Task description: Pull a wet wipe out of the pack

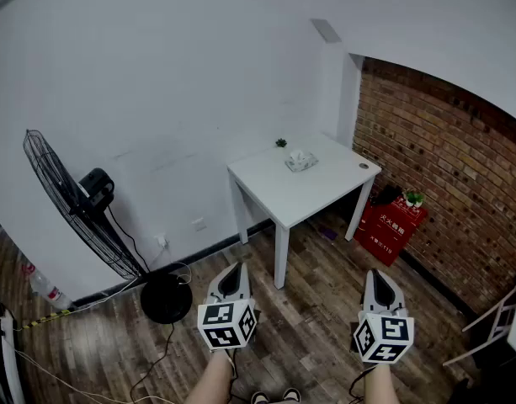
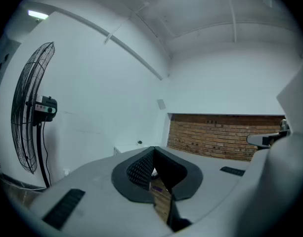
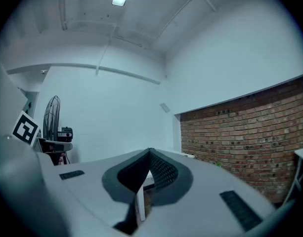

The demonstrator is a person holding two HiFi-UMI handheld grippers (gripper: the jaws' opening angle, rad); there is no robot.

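Grippers number two on my feed: the left gripper [image 1: 233,268] and the right gripper [image 1: 376,273], both low in the head view over the wooden floor [image 1: 308,326]. I count one white table [image 1: 274,194], one wet wipe pack [image 1: 300,161] and one small green plant [image 1: 280,142] on it. There is also one standing fan [image 1: 68,204] against the wall, one red crate [image 1: 390,230] by the brick wall [image 1: 447,175], and one bottle [image 1: 45,289] on the floor at the left.

Each gripper's own view shows its jaws clenched tip to tip with nothing between them. The pack sits near the middle of the tabletop, a wipe sticking up from its top. It is well apart from both grippers, ahead of them and between their lines.
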